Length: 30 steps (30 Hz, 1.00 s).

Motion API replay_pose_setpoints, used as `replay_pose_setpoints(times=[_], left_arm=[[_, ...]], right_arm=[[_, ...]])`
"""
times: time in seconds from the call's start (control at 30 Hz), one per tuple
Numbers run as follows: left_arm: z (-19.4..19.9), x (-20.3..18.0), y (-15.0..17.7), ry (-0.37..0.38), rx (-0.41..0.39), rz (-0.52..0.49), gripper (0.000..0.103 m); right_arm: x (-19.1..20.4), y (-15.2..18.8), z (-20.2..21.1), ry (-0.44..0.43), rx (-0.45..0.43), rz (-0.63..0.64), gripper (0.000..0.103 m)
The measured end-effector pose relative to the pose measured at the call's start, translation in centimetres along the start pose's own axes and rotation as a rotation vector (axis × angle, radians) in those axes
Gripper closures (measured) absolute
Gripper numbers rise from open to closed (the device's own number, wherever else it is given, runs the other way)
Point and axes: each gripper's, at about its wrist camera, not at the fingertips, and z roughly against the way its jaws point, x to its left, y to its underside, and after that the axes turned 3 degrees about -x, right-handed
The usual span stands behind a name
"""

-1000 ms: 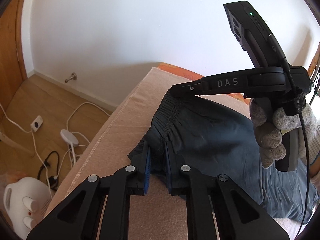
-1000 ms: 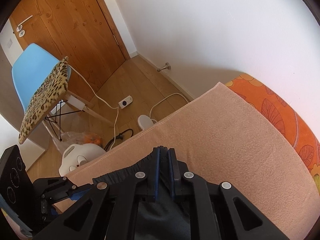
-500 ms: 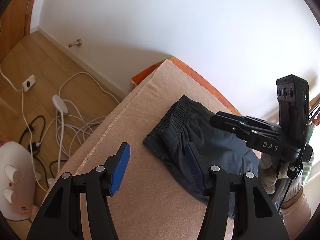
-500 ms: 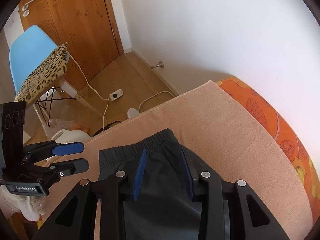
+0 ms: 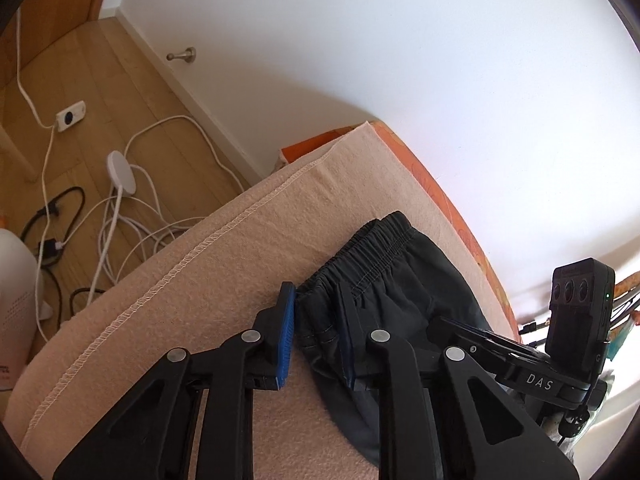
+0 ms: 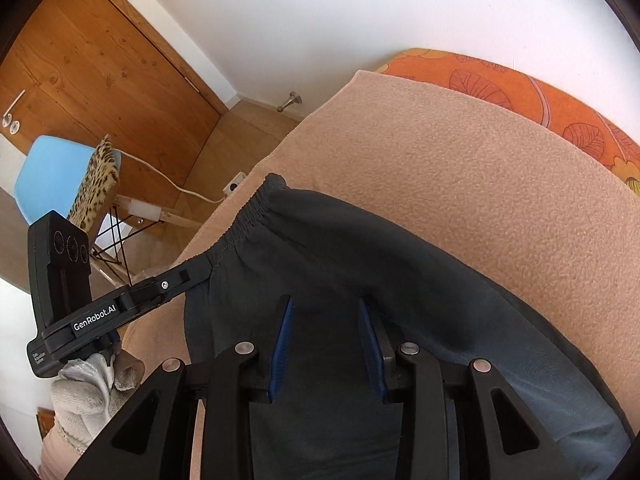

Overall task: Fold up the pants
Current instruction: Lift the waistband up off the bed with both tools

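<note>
Dark blue-grey pants (image 5: 404, 280) lie on a peach blanket (image 5: 224, 280), elastic waistband toward the bed's end. They also show in the right wrist view (image 6: 360, 264). My left gripper (image 5: 316, 332) is open, its jaws straddling the near corner of the waistband; it shows from the side in the right wrist view (image 6: 192, 276). My right gripper (image 6: 324, 344) is open and hovers over the middle of the pants, holding nothing; its body shows in the left wrist view (image 5: 532, 376) at the right.
The blanket covers an orange leaf-print mattress (image 6: 520, 88) by a white wall. On the wooden floor lie white cables and a socket (image 5: 70, 116) and a white heater (image 5: 16, 300). A blue chair with leopard cushion (image 6: 68, 172) stands by a wooden door (image 6: 100, 80).
Both grippers, shut on the waistband a second ago, opened and let the pants drop onto the blanket. The left gripper has now come back down around the waistband corner; the right drew back over the pants.
</note>
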Motion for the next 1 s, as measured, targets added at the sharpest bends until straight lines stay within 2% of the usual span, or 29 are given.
replay_pose_setpoints(times=[0.1,0.2,0.27,0.33,0.5,0.8,0.9,1.0], left_arm=[[0.8,-2.1,0.8,-0.045,-0.057,-0.157,0.089],[1.1,-3.8,2.0,-0.059,-0.092,-0.288,0.090],[1.5,-4.5,2.7,-0.045,-0.110,-0.328,0.090],[2.0,-5.3,3.4,-0.039,-0.134,-0.378,0.091],[2.7,-7.4,5.2,-0.026,-0.163,-0.514,0.091],[3.0,-7.6,5.5,-0.005,-0.165,-0.533,0.091],[3.0,-7.9,5.7,0.005,-0.158,-0.539,0.091],[2.9,-8.2,5.9,0.003,-0.155,-0.554,0.091]], right_arm=[[-0.1,-1.0,0.5,-0.047,0.023,-0.055,0.067],[0.8,-3.2,1.7,-0.090,-0.016,-0.096,0.064],[2.2,-4.8,1.6,-0.088,-0.009,-0.087,0.051],[4.0,-5.9,0.6,-0.069,0.027,-0.055,0.049],[6.6,-6.9,-2.8,0.042,0.131,0.000,0.049],[7.6,-5.9,-6.5,0.219,0.302,0.102,0.048],[8.1,-5.5,-6.7,0.245,0.305,0.133,0.046],[8.3,-5.6,-6.9,0.277,0.288,0.118,0.053]])
